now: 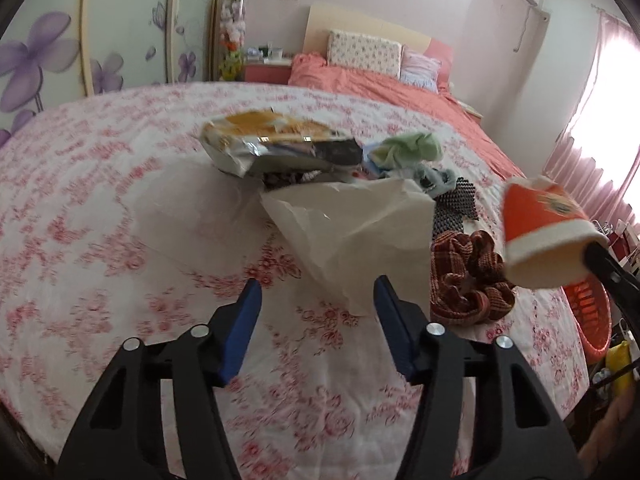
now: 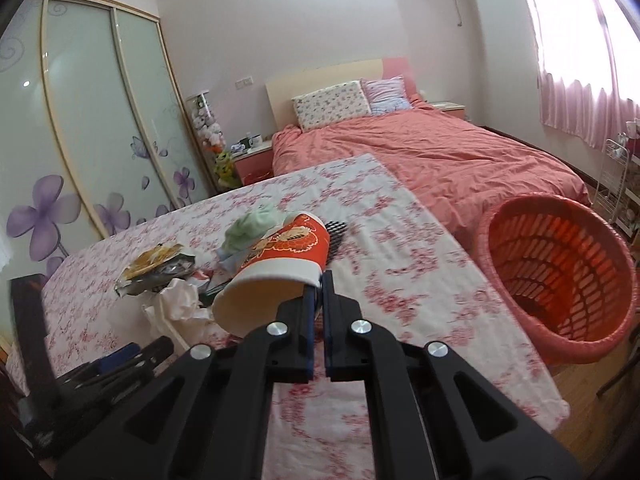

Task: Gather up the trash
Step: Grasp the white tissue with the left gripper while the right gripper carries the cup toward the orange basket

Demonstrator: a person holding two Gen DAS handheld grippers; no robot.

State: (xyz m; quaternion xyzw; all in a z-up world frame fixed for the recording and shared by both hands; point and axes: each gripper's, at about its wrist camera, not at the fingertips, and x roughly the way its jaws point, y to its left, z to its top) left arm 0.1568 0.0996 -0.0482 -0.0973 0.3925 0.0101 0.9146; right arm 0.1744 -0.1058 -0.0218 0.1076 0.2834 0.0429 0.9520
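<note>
the right gripper (image 2: 319,280) is clenched on the rim of a red cup (image 2: 276,268), held tilted above the worktop (image 2: 400,264) at frame centre. the left gripper (image 1: 318,296) hangs released near white paper (image 1: 360,224). a blurred wrapper (image 1: 272,144) lies beyond. the basket (image 2: 560,272) at right hides its own bottom.

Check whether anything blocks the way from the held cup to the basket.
Nothing visible does. The right gripper pinches the cup by its rim above the table, and the basket stands open past the table's right edge.
</note>
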